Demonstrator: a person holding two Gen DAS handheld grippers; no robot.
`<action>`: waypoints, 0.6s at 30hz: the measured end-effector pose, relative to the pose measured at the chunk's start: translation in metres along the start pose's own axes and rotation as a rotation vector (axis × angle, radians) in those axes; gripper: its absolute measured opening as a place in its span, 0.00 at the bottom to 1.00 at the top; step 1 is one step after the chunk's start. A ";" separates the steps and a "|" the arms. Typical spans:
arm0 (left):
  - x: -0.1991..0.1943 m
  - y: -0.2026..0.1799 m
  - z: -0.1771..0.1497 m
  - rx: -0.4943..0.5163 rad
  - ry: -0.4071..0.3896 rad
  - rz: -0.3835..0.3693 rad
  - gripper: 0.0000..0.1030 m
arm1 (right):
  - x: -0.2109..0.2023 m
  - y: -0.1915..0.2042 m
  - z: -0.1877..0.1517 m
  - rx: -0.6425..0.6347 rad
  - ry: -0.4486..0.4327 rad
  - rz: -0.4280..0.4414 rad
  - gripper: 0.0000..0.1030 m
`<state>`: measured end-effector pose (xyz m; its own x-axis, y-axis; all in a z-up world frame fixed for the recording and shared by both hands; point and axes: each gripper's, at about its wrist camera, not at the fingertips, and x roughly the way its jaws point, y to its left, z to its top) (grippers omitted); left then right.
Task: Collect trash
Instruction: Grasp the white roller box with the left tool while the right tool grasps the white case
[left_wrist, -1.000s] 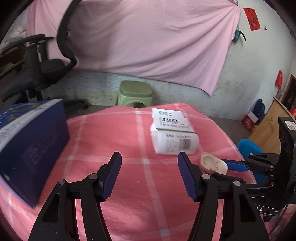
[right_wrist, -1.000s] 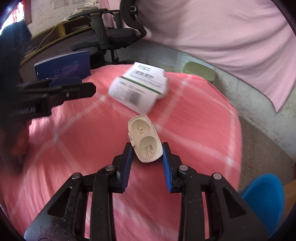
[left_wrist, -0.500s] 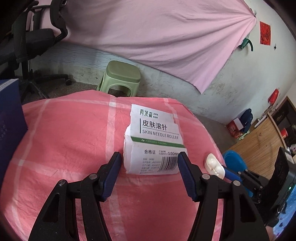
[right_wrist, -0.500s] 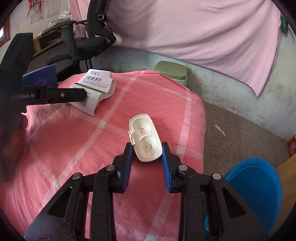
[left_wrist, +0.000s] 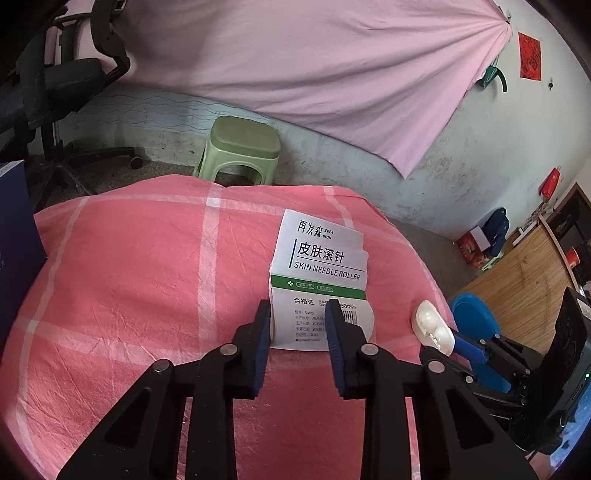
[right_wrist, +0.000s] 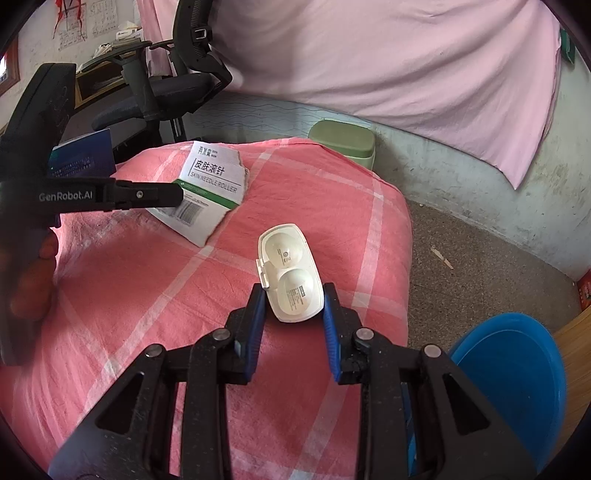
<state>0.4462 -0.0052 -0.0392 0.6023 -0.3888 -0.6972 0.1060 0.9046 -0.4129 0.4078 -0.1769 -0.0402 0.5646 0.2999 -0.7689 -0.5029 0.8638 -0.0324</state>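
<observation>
A pink cloth (left_wrist: 129, 295) crossed by pale checks was seen; the torn box (left_wrist: 325, 258) was white with a green band, the case (right_wrist: 291, 277) off-white, the stool (left_wrist: 243, 144) pale green.

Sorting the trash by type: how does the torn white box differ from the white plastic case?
The box is flat printed cardboard with a green stripe and a ragged edge; the case is smooth moulded plastic with two round hollows. The box is bigger. The left hand-held gripper is closing on the box; the right hand-held gripper grips the case. Both are white.
</observation>
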 end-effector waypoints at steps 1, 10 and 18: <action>-0.001 0.001 -0.001 -0.002 0.000 -0.007 0.21 | 0.000 0.000 0.000 0.000 0.000 0.000 0.49; -0.017 0.000 -0.012 -0.047 -0.035 -0.101 0.10 | -0.003 0.000 -0.003 0.016 -0.004 0.011 0.49; -0.026 -0.033 -0.027 0.058 -0.034 -0.104 0.08 | -0.016 0.002 -0.012 0.064 -0.015 0.030 0.33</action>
<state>0.4059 -0.0293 -0.0234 0.6121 -0.4754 -0.6319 0.2137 0.8688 -0.4466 0.3898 -0.1845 -0.0360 0.5597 0.3318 -0.7594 -0.4774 0.8781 0.0318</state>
